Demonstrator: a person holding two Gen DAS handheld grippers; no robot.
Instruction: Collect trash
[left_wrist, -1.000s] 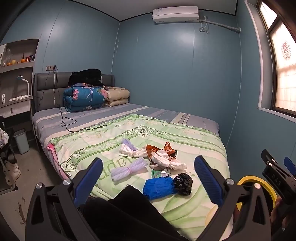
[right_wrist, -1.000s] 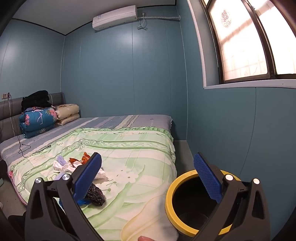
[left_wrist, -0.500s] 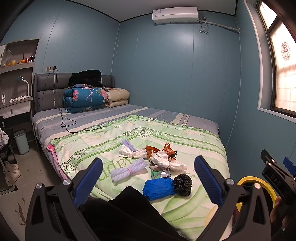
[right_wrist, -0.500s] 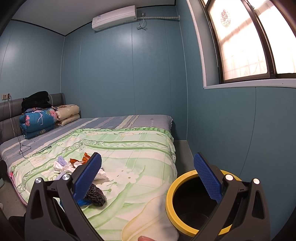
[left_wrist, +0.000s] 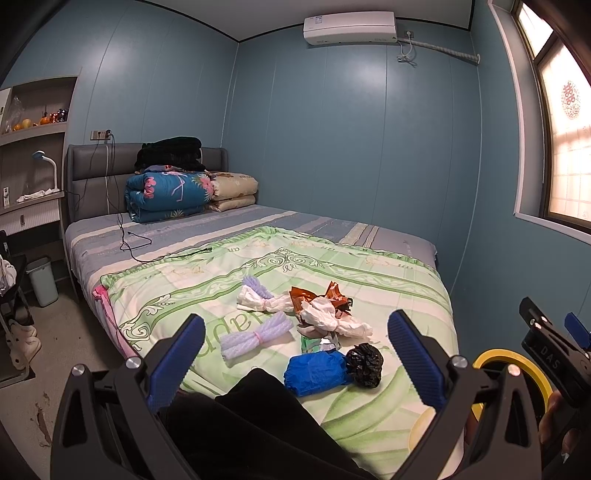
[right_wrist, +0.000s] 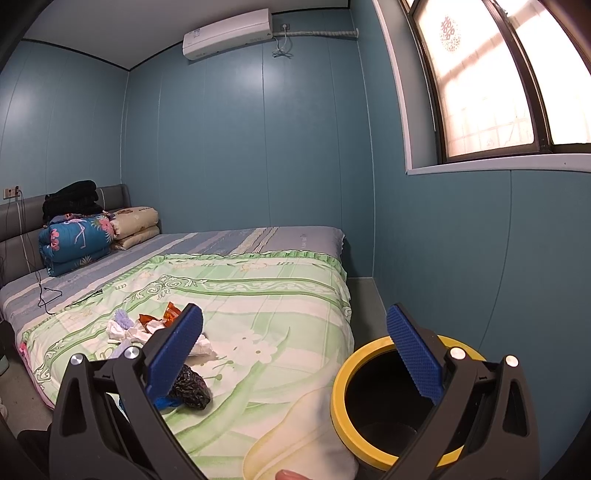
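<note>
Both claws, left (left_wrist: 295, 354) and right (right_wrist: 295, 354), gape wide and empty over the bed (left_wrist: 388, 280); trash (left_wrist: 317, 371) lies ahead, nearer the left claw, probably, bin (right_wrist: 341, 391) by the right.

I see the bed (left_wrist: 388, 280) with a green cover in the middle of the frame. On it lie a blue wad (left_wrist: 314, 372), a black bag (left_wrist: 364, 364), white wrappers (left_wrist: 332, 319) and a lilac bundle (left_wrist: 255, 334); folded quilts (left_wrist: 166, 195) sit at upper left.

"DAS" on the right gripper (left_wrist: 554, 360); a red double-happiness character on the window (right_wrist: 450, 30).
</note>
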